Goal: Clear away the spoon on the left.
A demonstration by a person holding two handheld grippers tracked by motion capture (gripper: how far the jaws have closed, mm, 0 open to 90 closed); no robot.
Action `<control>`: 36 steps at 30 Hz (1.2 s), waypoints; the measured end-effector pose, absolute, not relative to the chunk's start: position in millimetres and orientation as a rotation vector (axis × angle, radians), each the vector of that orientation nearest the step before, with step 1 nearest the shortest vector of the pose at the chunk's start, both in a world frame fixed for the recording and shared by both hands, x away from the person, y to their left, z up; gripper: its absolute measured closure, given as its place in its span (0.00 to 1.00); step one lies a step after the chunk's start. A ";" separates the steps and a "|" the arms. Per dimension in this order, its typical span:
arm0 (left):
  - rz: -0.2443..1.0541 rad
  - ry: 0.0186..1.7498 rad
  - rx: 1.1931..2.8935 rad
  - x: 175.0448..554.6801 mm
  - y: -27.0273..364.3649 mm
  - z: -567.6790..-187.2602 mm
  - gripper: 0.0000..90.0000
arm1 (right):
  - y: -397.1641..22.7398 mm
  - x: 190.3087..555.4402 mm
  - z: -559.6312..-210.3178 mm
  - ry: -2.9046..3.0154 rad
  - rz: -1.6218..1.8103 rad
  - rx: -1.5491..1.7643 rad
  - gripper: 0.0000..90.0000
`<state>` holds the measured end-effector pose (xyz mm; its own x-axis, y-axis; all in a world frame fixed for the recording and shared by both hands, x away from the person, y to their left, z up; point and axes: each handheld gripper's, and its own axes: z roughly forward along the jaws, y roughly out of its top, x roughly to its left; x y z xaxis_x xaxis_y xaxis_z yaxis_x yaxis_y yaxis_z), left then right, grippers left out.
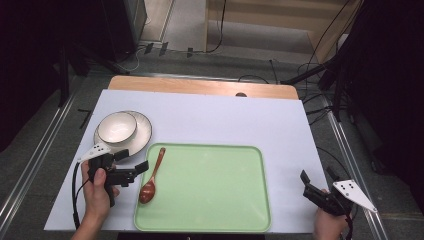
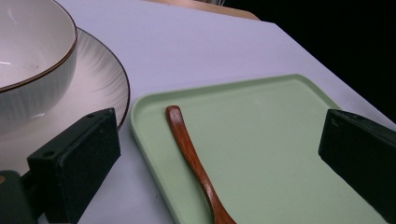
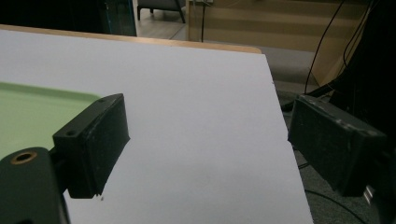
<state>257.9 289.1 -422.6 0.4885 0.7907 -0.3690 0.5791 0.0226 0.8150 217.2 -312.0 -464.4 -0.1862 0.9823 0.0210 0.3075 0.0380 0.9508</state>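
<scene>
A brown wooden spoon [image 1: 152,175] lies along the left side of a pale green tray [image 1: 215,192], bowl end towards me. My left gripper [image 1: 132,161] stands open just left of the tray, its jaws wide on either side of the spoon handle [image 2: 187,149] and apart from it, with nothing between them. Behind it a white bowl [image 1: 116,126] sits on a white plate [image 1: 143,134]. In the left gripper view the bowl [image 2: 32,60] and plate [image 2: 100,79] are at the left, the tray [image 2: 271,135] ahead. My right gripper [image 1: 318,176] rests open and empty at the sheet's right front corner.
A white sheet [image 1: 225,120] covers the wooden table [image 1: 200,86]. In the right gripper view the open gripper [image 3: 210,121] looks across the bare sheet [image 3: 196,93], the tray's corner [image 3: 32,107] at the left. Cables and dark stands lie on the floor beyond the right edge.
</scene>
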 end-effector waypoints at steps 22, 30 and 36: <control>0.351 1.119 1.630 232.5 310.6 -429.1 0.00 | -311.4 217.0 -464.4 1.591 1.174 1.337 0.15; 0.379 1.144 1.611 223.5 325.0 -432.5 0.00 | -311.2 217.1 -464.5 1.589 1.173 1.338 0.15; 0.389 1.136 1.597 216.7 340.4 -432.1 0.00 | -311.4 217.0 -464.3 1.589 1.170 1.338 0.15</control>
